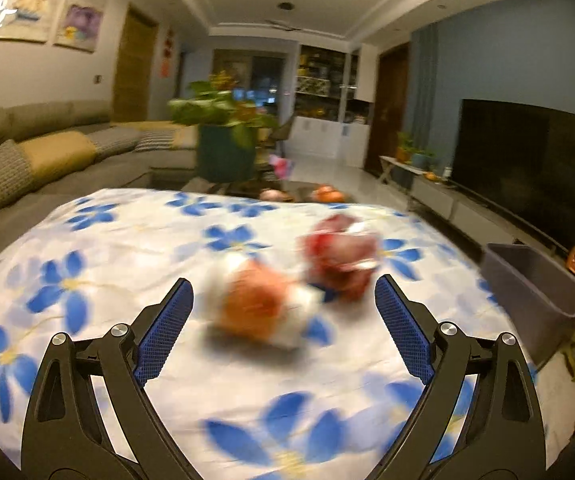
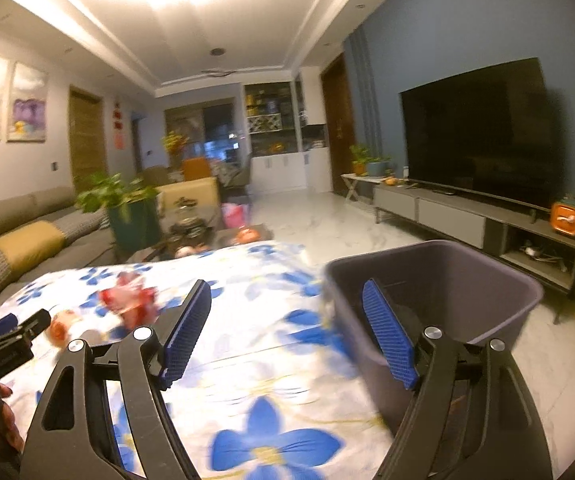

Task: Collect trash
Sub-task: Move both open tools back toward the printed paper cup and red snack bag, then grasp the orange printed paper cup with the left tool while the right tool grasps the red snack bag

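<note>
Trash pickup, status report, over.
Left gripper open, empty. Right gripper open, empty. Two crumpled wrappers on floral cloth, bin alongside. Nothing blocking.

Place: home living room — sofa (image 1: 27,160) | television (image 2: 475,128) | wall paintings (image 1: 47,8) | potted plant (image 1: 223,136)

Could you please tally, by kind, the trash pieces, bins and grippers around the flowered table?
Orange wrapper: 1
Red wrapper: 1
Bin: 1
Grippers, left and right, both open: 2
Total: 5
</note>
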